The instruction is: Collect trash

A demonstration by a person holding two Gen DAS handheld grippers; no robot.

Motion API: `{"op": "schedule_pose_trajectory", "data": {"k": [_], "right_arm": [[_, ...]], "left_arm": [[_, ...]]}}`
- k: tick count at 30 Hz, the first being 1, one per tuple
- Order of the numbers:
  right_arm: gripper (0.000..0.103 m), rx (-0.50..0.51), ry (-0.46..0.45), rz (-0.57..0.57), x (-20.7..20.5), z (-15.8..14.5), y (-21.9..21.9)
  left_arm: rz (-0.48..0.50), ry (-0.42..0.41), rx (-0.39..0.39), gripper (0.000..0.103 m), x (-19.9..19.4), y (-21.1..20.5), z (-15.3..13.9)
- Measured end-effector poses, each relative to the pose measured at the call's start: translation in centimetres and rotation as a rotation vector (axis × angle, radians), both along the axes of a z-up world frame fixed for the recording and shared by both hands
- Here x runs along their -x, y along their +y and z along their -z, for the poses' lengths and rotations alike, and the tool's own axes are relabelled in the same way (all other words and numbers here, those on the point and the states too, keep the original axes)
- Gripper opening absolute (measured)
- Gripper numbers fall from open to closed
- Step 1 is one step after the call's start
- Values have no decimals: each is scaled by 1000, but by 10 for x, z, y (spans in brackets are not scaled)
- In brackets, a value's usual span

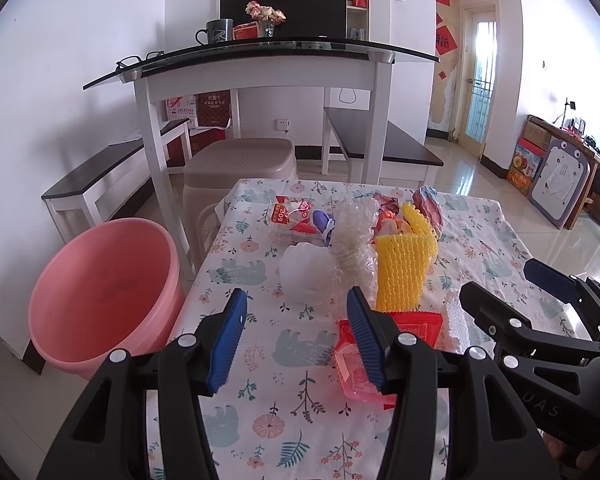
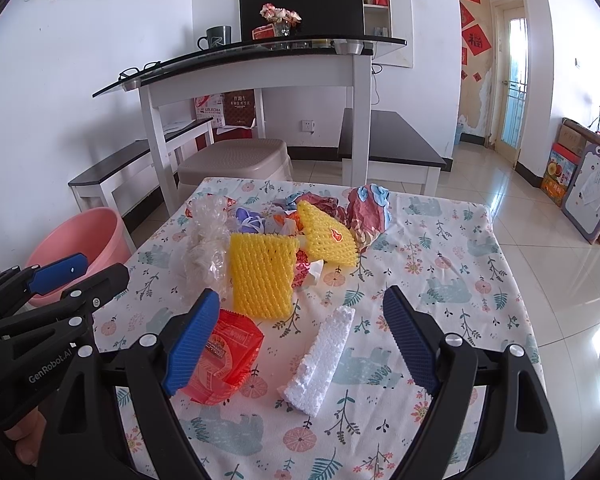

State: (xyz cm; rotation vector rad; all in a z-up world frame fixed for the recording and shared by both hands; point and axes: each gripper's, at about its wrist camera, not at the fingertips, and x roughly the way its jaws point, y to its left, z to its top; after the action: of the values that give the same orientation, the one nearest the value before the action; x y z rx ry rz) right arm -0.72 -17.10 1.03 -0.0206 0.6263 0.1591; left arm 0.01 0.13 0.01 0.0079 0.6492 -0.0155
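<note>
**Both grippers spread, nothing held, trash heaped mid-table**

Left gripper (image 1: pixel 296 340): blue pads wide apart and empty, low centre of the left wrist view, over the floral tablecloth (image 1: pixel 260 400). The red wrapper (image 1: pixel 412 328) lies flat just behind its right-hand pad, partly hidden by it. Can't tell if pad and wrapper touch.

Right gripper (image 2: pixel 304 344): pads also wide apart, empty. In the right wrist view the white foam strip (image 2: pixel 324 364) lies between the pads, lower centre, on the cloth. The red wrapper (image 2: pixel 224 360) sits at the left-hand pad, partly behind it.

Trash pile, frame centre in both views:
- yellow foam net (image 2: pixel 260 276) propped up in front, a second yellow net (image 2: pixel 328 236) tilted behind it to the right
- crumpled clear plastic (image 2: pixel 206 240) to the left of the nets
- crumpled red paper (image 2: pixel 368 208) at the far side
- white plastic piece (image 1: pixel 304 272) and printed snack bag (image 1: pixel 292 220), left of the pile in the left wrist view

Pink basin (image 1: pixel 104 292) is on the floor just off the table's left edge, centre left of frame; nothing visible inside.
</note>
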Motion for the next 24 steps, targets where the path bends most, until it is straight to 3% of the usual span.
{"op": "schedule_pose_trajectory", "data": {"k": [24], "right_arm": [[84, -1, 2, -1, 0, 1, 0]], "left_arm": [[0, -2, -4, 52, 0, 4, -1]]}}
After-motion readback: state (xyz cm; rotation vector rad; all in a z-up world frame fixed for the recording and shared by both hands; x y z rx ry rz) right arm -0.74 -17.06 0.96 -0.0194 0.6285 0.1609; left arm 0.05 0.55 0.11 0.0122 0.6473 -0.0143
